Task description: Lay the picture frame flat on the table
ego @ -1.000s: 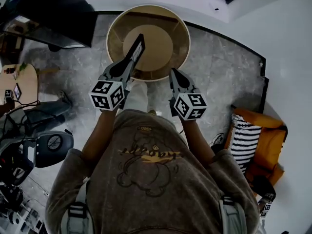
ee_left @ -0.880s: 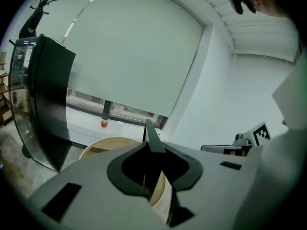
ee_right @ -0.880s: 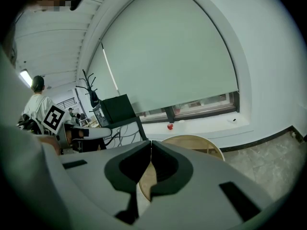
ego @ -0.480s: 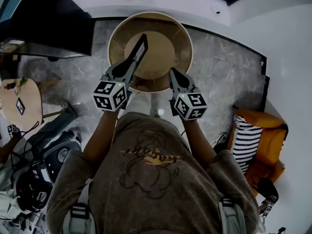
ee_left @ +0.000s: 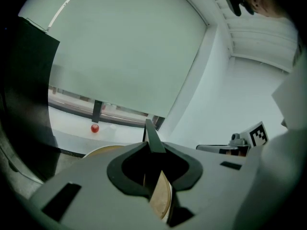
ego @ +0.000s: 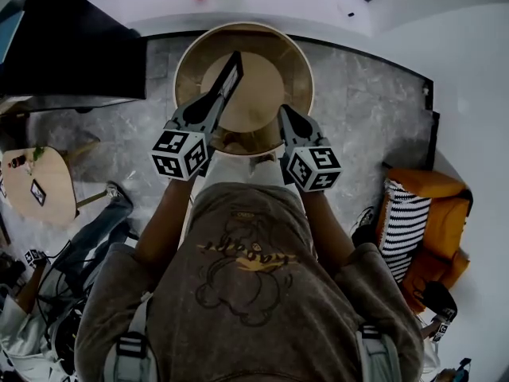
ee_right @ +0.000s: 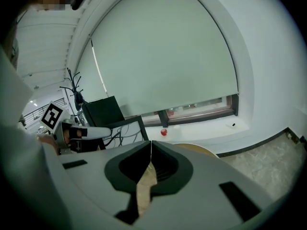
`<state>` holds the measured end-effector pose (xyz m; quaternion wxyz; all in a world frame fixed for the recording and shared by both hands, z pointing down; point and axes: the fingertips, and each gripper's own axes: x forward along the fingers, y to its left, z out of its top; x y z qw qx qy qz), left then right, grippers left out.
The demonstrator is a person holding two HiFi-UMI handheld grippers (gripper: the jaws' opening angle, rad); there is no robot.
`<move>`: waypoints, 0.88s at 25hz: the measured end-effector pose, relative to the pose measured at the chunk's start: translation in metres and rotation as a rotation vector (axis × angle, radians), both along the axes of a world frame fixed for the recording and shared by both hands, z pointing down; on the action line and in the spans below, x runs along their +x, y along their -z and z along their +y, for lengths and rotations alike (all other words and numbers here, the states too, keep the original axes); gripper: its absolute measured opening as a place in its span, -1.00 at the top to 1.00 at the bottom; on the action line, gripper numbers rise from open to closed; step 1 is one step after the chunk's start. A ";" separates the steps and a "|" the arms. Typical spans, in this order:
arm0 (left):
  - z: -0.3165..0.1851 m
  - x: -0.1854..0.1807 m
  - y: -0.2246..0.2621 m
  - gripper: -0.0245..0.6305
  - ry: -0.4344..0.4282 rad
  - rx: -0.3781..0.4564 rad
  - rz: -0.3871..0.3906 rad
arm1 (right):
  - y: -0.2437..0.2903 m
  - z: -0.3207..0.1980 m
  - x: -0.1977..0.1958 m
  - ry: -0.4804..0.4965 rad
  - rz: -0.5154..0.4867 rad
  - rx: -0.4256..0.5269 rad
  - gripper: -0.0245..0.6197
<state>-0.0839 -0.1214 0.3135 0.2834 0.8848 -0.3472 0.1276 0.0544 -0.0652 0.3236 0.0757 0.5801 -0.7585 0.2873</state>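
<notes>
**Picture frame held on edge over the round bench**
Your picture frame (ego: 229, 74) stands edge-on over the bench (ego: 301, 70), and whether it touches the top is unclear. The fingers of your left gripper (ego: 213, 102) are set narrow and pinch its near end. Your right gripper (ego: 285, 114) hovers just beside it at the bench's near rim, fingers closed together on nothing. Since a second ago, the frame and both grippers have barely shifted.
</notes>
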 end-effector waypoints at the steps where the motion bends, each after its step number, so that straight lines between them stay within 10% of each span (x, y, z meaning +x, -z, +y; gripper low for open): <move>1: -0.003 0.002 0.000 0.71 0.000 0.000 -0.002 | 0.000 -0.003 0.002 -0.003 -0.002 -0.001 0.86; 22: -0.060 0.039 -0.047 0.71 0.086 -0.050 -0.038 | -0.046 -0.070 0.053 0.022 -0.027 -0.046 0.86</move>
